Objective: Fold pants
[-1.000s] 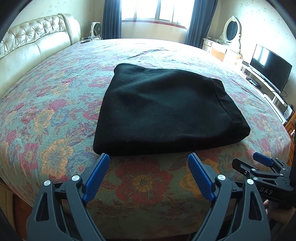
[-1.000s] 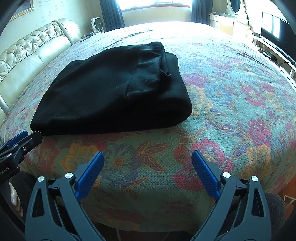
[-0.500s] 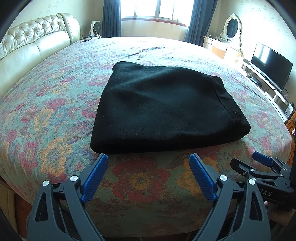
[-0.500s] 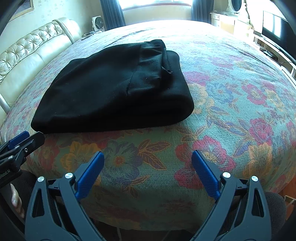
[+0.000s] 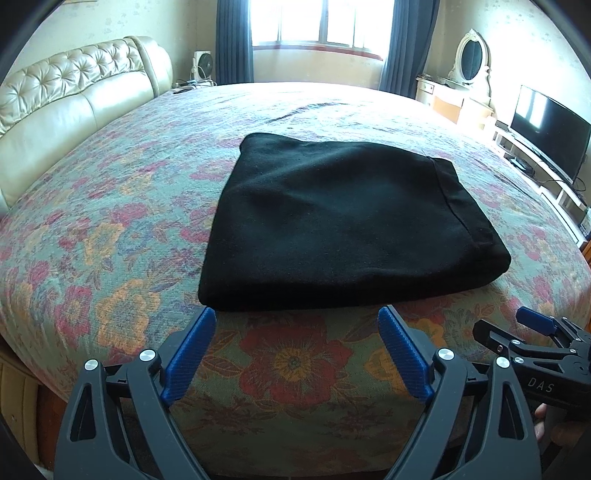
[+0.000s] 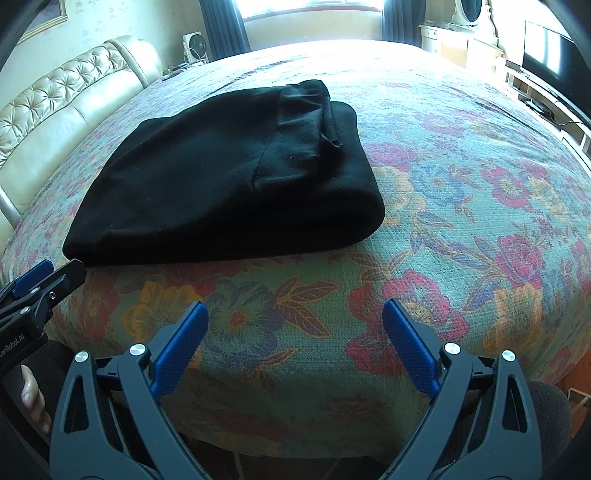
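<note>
The black pants (image 5: pixel 343 221) lie folded into a thick rectangle on the floral bedspread (image 5: pixel 122 221); they also show in the right wrist view (image 6: pixel 229 173), with the waistband on top at the far end. My left gripper (image 5: pixel 295 325) is open and empty, just short of the fold's near edge. My right gripper (image 6: pixel 293 314) is open and empty, over the bed's front edge to the right of the pants. Each gripper shows at the edge of the other's view: the right one (image 5: pixel 517 328), the left one (image 6: pixel 55 269).
A cream tufted headboard (image 5: pixel 74 99) runs along the left. A TV (image 5: pixel 546 129) on a low stand and a dressing table with an oval mirror (image 5: pixel 469 59) stand at the right. A window with dark curtains (image 5: pixel 317 22) is at the back.
Both grippers have drawn back slightly from the pants and stayed open. The pants have not moved.
</note>
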The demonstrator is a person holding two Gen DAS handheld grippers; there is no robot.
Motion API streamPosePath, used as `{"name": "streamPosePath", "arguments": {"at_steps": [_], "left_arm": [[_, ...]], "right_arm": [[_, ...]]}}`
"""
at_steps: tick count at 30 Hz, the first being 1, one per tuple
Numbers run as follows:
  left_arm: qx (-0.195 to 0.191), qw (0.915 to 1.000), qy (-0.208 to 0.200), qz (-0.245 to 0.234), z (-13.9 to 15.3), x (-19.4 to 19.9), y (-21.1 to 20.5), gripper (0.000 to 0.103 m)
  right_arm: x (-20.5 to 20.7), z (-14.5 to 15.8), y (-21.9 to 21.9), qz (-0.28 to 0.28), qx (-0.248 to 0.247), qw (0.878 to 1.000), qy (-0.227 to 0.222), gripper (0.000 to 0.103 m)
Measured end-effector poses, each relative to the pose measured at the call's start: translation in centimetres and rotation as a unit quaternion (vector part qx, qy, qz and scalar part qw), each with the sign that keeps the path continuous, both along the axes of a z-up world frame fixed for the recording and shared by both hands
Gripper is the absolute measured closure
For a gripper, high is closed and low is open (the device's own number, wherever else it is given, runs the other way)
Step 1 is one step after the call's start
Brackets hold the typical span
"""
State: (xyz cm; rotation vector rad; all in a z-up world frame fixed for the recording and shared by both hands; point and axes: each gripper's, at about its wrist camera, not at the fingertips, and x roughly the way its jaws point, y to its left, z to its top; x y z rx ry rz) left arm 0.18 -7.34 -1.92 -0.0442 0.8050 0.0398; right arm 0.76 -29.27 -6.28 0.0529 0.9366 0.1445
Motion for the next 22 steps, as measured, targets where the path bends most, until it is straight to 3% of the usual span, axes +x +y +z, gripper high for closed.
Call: {"name": "streamPosePath", "arguments": {"at_steps": [5,10,16,22], "left_arm": [[0.015,0.9997,-0.020,0.000,0.45,-0.40,0.03,0.015],[0.054,0.9980,-0.034,-0.008,0.89,-0.53,-0.35,0.015],[0.016,0.9995,-0.023,-0.010,0.93,-0.48,-0.15,0.015],[0.013,0.9997,-0.016,-0.015,0.66,-0.37,-0.24,0.015]], "right_arm": [[-0.04,0.04,-0.03,0.000,0.001,1.000,0.000,0.007],[-0.14,0.05,-0.07,-0.001,0.002,1.000,0.003,0.007],[-0.20,0.21,-0.31,-0.004,0.005,1.000,0.002,0.007],[-0.09,0.17,-0.46,-0.006,0.007,1.000,0.004,0.007]]}}
